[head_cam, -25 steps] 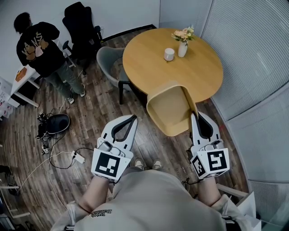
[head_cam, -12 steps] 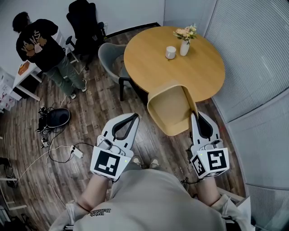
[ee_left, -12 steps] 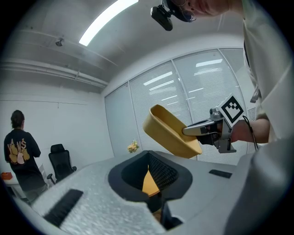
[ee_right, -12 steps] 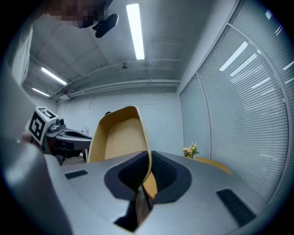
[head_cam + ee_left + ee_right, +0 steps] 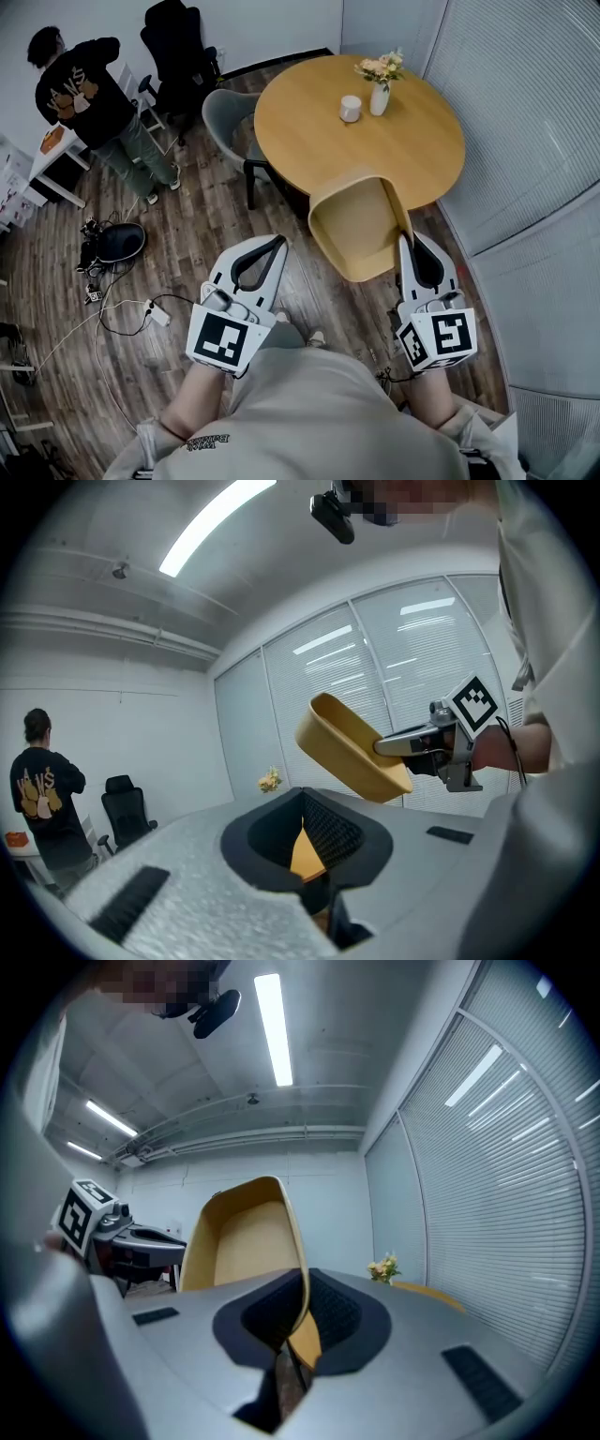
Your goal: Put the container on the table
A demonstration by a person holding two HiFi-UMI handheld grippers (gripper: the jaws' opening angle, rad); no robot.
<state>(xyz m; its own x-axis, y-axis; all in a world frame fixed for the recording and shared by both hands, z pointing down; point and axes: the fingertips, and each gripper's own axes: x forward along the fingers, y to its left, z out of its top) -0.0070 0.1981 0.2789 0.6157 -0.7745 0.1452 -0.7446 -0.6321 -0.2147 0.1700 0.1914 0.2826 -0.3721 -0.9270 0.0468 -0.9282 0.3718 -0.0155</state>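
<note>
At 12 o'clock from the person, across a strip of wood floor: round table (image 5: 412, 155), with a white cup (image 5: 351, 110) and a vase of flowers (image 5: 379, 94) toward its far side, its near half bare. Between table and person, held in the air: the tan container (image 5: 352, 225), open side up, long axis running 12 to 6, far end overlapping the table's near rim as seen from the head, near end hanging over the floor. Hard to say whether that far end is already above the tabletop. Right gripper (image 5: 405, 242) clenched on the container's right wall, at about 4 o'clock on the tub, the thin wall pinched edge-on between the jaws in the right gripper view (image 5: 302, 1312). Left gripper (image 5: 278, 246) at 9 o'clock from the tub, well apart from it, jaws closed on nothing, only a sliver of tabletop showing past them. Judged from this: carry under way, set-down not yet done. Likely needs a push toward 12 o'clock, along the tub's own length, then a lowering onto the bare near half, short of cup and vase.
</note>
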